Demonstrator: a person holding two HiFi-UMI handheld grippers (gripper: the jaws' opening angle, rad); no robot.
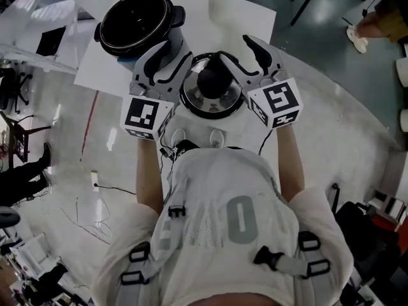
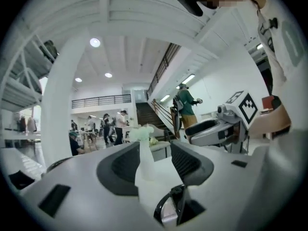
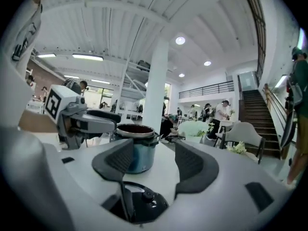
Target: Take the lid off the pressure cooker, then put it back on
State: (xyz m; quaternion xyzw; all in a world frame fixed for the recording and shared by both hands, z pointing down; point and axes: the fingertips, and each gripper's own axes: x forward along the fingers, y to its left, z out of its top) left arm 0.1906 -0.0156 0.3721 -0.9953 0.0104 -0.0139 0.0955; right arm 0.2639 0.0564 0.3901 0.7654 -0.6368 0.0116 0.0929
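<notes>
Head view: the lid (image 1: 212,85), round with a steel rim and a black knob, is off the pressure cooker and sits just in front of the person's chest, between the two grippers; what carries it cannot be made out from above. The left gripper (image 1: 172,56) flanks it on one side and the right gripper (image 1: 239,51) on the other, each with its marker cube nearest the person. In the left gripper view the tongs (image 2: 154,160) stand apart with nothing pressed between the ribbed pads, and the lid's rim (image 2: 171,211) shows below them at the bottom edge. In the right gripper view the tongs (image 3: 154,160) are likewise parted and empty, with the lid's dark top and knob (image 3: 142,203) low beneath them. The open pot (image 1: 136,19) stands well apart from the lid, farther away and to the left on the white table (image 1: 255,11), its dark inside showing; in the right gripper view it appears upright beyond the gap between the pads (image 3: 137,146), with the left gripper beside it. A white vase (image 1: 220,2) stands at the table's far side, and in the left gripper view it shows through the gap with pale flowers (image 2: 144,153). The person wears a pale shirt with harness straps. Beyond are people, tables, a white column and a staircase.
</notes>
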